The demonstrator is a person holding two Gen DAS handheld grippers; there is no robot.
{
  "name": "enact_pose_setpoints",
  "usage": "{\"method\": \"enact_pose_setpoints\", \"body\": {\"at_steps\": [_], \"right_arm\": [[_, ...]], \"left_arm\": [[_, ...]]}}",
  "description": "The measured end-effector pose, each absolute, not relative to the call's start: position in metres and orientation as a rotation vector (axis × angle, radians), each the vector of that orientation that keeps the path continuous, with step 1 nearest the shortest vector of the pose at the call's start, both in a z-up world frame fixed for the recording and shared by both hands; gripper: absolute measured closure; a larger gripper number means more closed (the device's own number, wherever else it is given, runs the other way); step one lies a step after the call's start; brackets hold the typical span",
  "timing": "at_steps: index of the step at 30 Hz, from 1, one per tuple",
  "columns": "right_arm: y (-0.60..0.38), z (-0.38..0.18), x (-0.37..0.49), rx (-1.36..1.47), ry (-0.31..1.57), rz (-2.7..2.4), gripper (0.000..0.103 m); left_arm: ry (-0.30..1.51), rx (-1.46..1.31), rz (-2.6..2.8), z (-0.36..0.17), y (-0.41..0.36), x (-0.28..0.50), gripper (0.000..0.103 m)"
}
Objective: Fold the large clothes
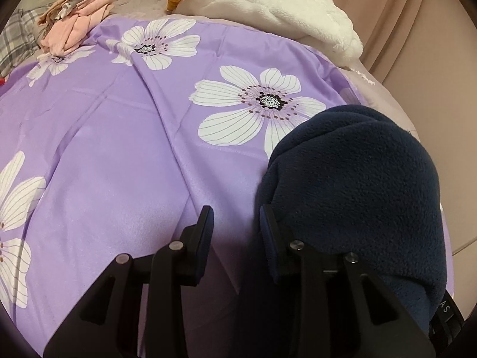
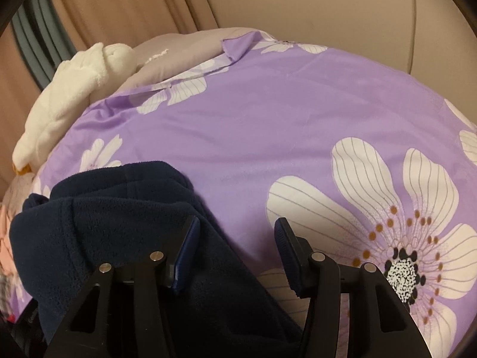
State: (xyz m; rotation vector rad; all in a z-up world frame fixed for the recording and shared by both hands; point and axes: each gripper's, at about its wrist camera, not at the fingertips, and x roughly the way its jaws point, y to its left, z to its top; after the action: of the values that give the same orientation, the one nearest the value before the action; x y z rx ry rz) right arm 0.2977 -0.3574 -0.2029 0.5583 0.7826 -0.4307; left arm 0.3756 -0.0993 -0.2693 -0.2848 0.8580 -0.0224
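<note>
The navy fleece [image 1: 357, 185] lay bunched on the purple floral sheet [image 1: 125, 137], between the two grippers. The left gripper [image 1: 235, 217] and right gripper [image 2: 235, 229] hovered released, grasping nothing. A white plush [image 1: 268, 9] lay beyond.

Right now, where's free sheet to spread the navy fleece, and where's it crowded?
Free: the purple floral sheet left of the navy fleece, up to the pink clothes pile; in the right wrist view, the stretch right of the fleece across the big flower. Crowded: the far edge, with the white plush and the clothes pile. Both grippers, left and right, are open.
</note>
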Motion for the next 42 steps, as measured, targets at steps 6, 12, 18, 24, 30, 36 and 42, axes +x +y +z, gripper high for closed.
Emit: {"method": "enact_pose_setpoints", "body": {"at_steps": [6,12,18,24,30,36,42], "right_arm": [[-0.36,-0.202,0.294,0.609,0.757,-0.389,0.05],[-0.386,-0.199,0.264,0.778,0.766,-0.197,0.02],[-0.397,-0.168,0.215,0.707,0.696,-0.087,0.016],[-0.401,-0.189,0.194,0.815,0.71,0.071,0.007],[-0.378,-0.209,0.208,0.83,0.838,0.219,0.007],[-0.375,-0.242,0.223,1.021,0.901,0.361,0.007],[-0.366,-0.242,0.229,0.955,0.876,0.353,0.007]], "left_arm": [[0.877,-0.327,-0.069,-0.272,-0.091,0.378,0.071],[0.875,-0.53,-0.211,-0.252,-0.034,0.334,0.056],[0.805,-0.577,-0.358,-0.221,-0.005,0.285,0.023],[0.882,-0.548,-0.427,-0.243,-0.021,0.272,0.011],[0.966,-0.699,-0.633,-0.27,-0.042,0.282,0.011],[0.951,-0.482,-0.74,-0.261,-0.091,0.291,0.0],[0.984,-0.608,-0.651,-0.283,-0.095,0.31,0.004]]}}
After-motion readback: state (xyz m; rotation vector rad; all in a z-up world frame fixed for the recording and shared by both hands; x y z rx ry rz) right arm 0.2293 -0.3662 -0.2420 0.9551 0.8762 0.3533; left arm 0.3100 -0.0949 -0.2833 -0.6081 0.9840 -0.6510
